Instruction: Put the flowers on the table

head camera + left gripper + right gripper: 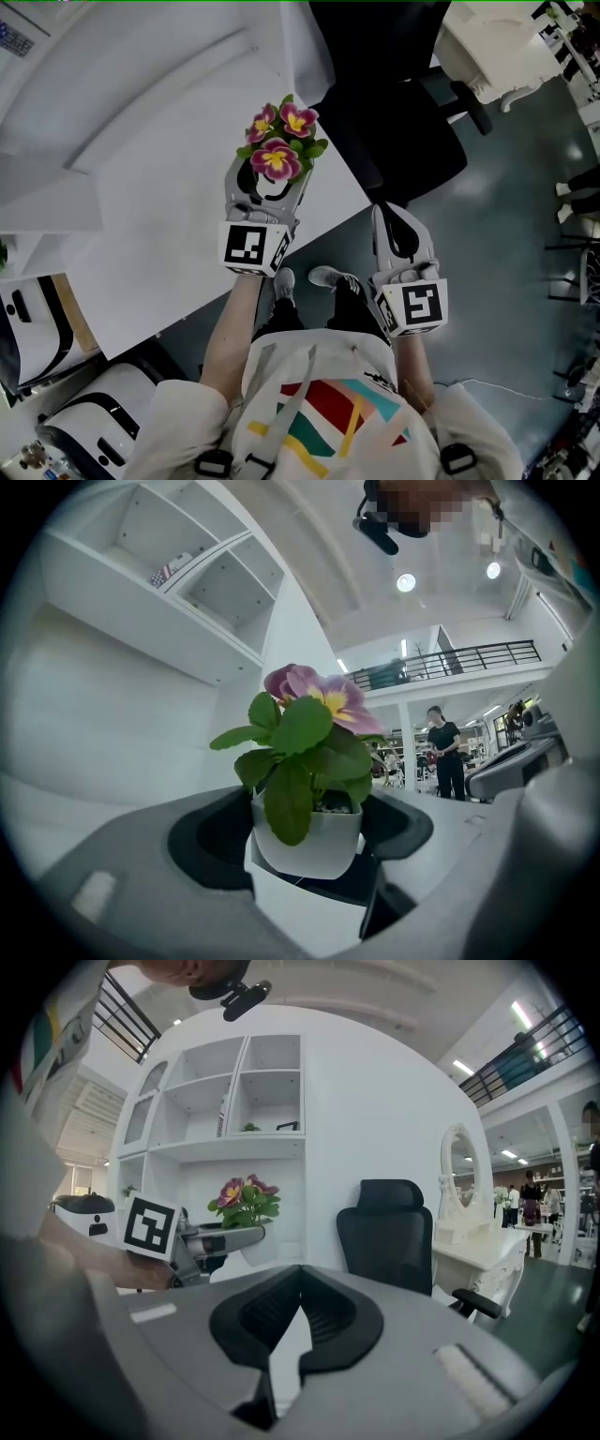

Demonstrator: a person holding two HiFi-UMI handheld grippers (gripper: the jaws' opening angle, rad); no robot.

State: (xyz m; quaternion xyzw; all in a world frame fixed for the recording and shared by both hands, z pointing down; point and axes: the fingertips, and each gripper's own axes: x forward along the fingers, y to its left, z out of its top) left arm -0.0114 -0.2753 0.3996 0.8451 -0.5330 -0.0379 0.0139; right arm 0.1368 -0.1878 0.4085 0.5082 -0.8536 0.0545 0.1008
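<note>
The left gripper (273, 180) has its jaws closed on a small white pot (306, 842), one jaw on each side of it. The pot stands upright between them, with the pink, yellow-centred flowers (281, 141) and broad green leaves rising clear above the jaw tips. The gripper's own view shows the same: the pot sits squarely in the middle of the left gripper (305, 829), and the blossoms (314, 691) top the centre of the frame. In the head view this bundle sits at upper centre, over the white table (141, 216) and a little inside the slanting edge that runs down to the lower left. What matters for the next move, I'd say, is that the tabletop lies straight beneath the pot's base, along the pot's upright axis. That would call for a plain descent with the pot kept level, not a reach sideways. I can't tell from any view whether the base already touches the surface or hangs just above it. The right gripper (392, 214) is at centre right of the head view, over the dark floor just off the table's corner and near the black office chair (394, 122). Its jaws meet at the tips (298, 1274) with nothing between them. The left hand is plainly the nearer one and the only one carrying anything.
</note>
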